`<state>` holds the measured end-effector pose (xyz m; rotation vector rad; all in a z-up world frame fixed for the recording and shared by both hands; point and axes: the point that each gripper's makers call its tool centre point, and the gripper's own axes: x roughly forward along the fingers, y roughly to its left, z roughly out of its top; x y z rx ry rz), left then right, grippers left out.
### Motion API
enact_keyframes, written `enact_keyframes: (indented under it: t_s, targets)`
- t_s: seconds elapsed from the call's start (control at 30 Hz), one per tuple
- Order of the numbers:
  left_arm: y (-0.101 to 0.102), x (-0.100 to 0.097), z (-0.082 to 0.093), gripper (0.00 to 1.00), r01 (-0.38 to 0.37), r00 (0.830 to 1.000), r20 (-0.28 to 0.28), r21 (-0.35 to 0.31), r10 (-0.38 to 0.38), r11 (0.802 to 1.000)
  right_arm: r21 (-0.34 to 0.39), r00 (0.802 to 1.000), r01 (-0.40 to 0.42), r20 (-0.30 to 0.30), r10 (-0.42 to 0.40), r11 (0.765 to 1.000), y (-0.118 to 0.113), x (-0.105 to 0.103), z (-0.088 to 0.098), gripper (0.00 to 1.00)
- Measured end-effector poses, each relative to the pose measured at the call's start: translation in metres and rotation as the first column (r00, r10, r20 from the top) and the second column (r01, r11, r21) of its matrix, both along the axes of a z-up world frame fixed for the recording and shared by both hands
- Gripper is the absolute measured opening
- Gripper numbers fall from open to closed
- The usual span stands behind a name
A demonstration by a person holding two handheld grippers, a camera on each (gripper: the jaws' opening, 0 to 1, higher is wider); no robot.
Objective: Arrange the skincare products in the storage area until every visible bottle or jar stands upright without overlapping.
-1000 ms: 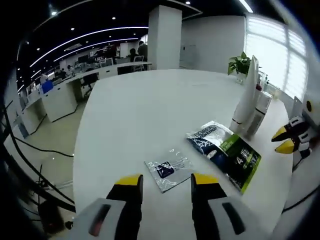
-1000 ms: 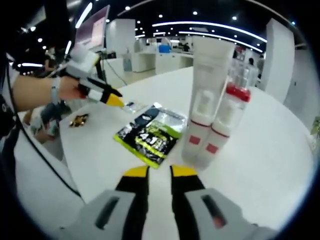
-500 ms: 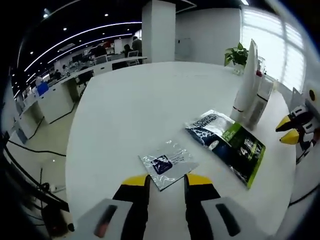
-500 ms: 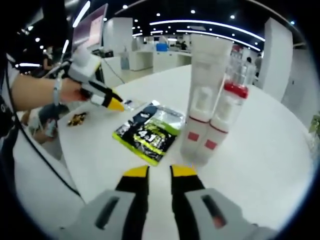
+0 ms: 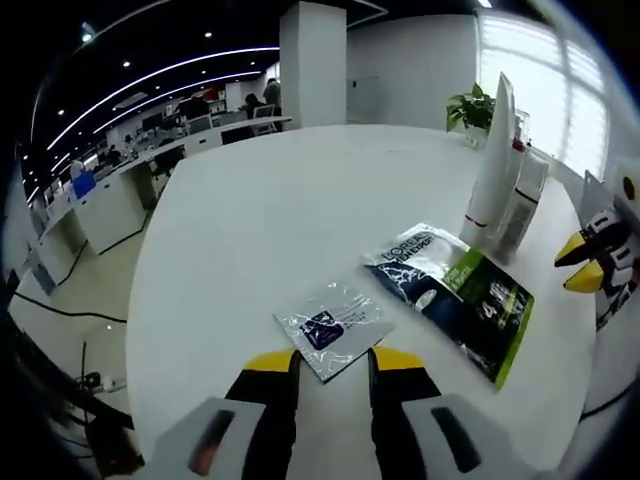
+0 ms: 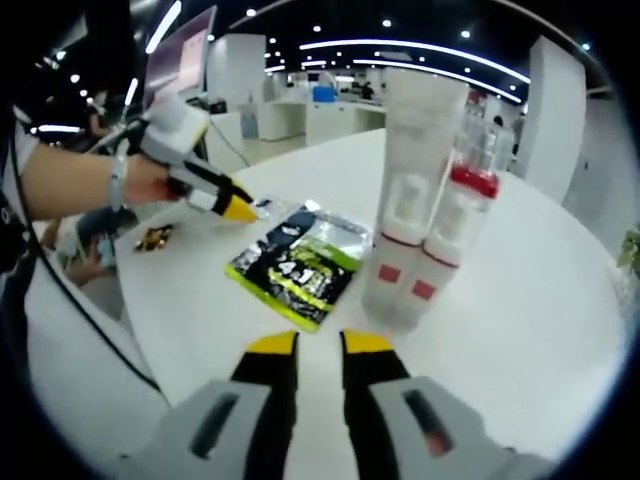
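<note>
Two packets lie flat ahead of my left gripper [image 5: 333, 362], jaws narrowly apart and empty: a silver sachet [image 5: 333, 327] and a green pouch [image 5: 455, 297]. Right gripper view: my right gripper [image 6: 320, 345], nearly closed, empty, faces an upright tube [image 6: 412, 190] and bottle [image 6: 447, 245]; standing seems done.

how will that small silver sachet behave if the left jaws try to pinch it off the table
The sachet lies flat on the smooth white table, so it would probably slide rather than lift. Its crinkled foil looks thin and floppy, likely to droop once held. It seems very light. The left gripper sits just short of its near edge.
</note>
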<state>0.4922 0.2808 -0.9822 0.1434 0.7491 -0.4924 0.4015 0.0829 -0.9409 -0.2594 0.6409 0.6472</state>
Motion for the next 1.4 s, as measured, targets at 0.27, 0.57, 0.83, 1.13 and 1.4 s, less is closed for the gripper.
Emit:
enact_keyframes:
  t_s: [0.27,0.57,0.83,1.13,1.4]
  targets:
    - [-0.002,0.002,0.0,0.28,0.008,1.0,0.002,0.003,-0.008,1.0,-0.003,1.0,0.001,-0.005,-0.001,1.0,-0.001,-0.002,-0.001,0.15]
    - [0.007,0.004,0.013,0.33,-0.042,0.998,0.035,-0.024,0.042,0.999,0.009,1.0,-0.012,-0.004,0.012,1.0,0.004,0.002,0.0,0.15]
    - [0.023,-0.008,0.045,0.36,-0.122,0.986,0.103,-0.07,0.129,0.99,0.033,0.998,-0.06,0.006,0.06,0.998,0.023,0.008,0.004,0.15]
    - [0.037,-0.043,0.081,0.34,-0.259,0.946,0.149,-0.181,0.287,0.949,0.091,0.986,-0.163,0.036,0.16,0.982,0.063,0.017,0.016,0.15]
    - [0.059,-0.084,0.084,0.28,-0.378,0.9,0.156,-0.185,0.407,0.907,0.147,0.955,-0.296,0.044,0.293,0.944,0.105,0.01,0.022,0.17]
